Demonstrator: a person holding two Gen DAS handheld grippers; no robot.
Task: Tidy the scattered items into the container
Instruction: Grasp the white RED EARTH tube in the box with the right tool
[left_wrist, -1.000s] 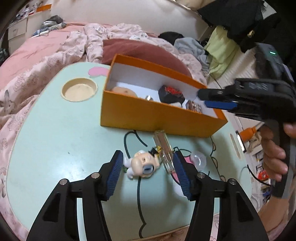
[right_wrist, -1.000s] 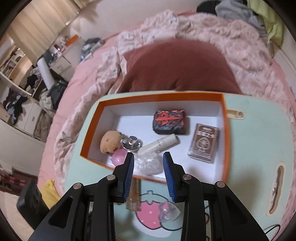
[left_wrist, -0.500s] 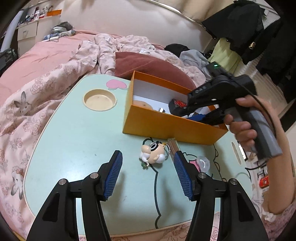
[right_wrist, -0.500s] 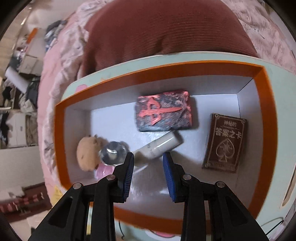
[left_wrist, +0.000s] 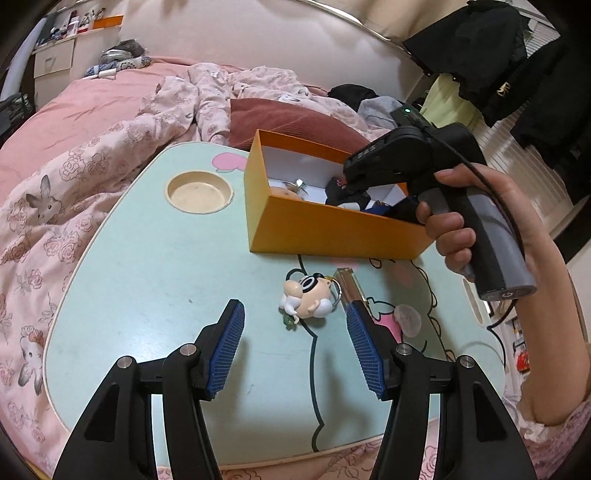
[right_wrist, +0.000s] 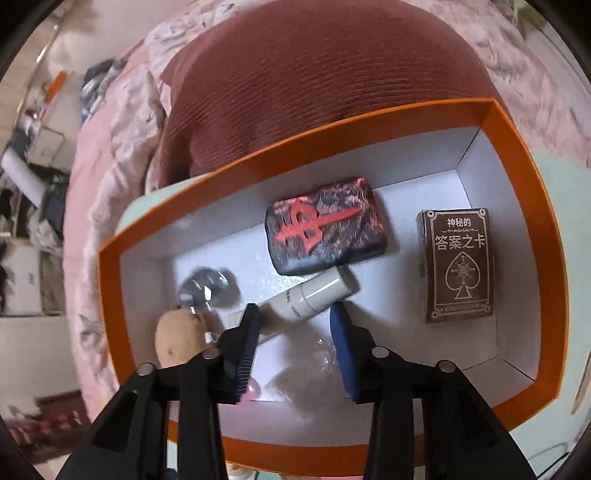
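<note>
An orange box (left_wrist: 332, 230) with a white inside stands on the mint table (left_wrist: 147, 266). My left gripper (left_wrist: 295, 350) is open and empty, low over the table, just short of a cartoon-head keychain (left_wrist: 308, 293), a clear rectangular piece (left_wrist: 351, 288) and a clear round piece (left_wrist: 408, 319). My right gripper (right_wrist: 293, 343) is open inside the box (right_wrist: 517, 155), over a crumpled clear plastic item (right_wrist: 325, 354). The box also holds a white tube (right_wrist: 314, 293), a black-and-red block (right_wrist: 325, 229), a brown card deck (right_wrist: 456, 264), a tan plush (right_wrist: 177, 341) and a shiny metal piece (right_wrist: 203, 288).
A round cup recess (left_wrist: 199, 192) sits in the table at the far left. A dark red cushion (right_wrist: 325, 85) and pink bedding (left_wrist: 74, 147) lie behind the table. My right hand and its gripper body (left_wrist: 461, 206) hang over the box's right end.
My right gripper has dropped into the box and opened, releasing the clear plastic item there. My left gripper has pulled back and up from the keychain.
</note>
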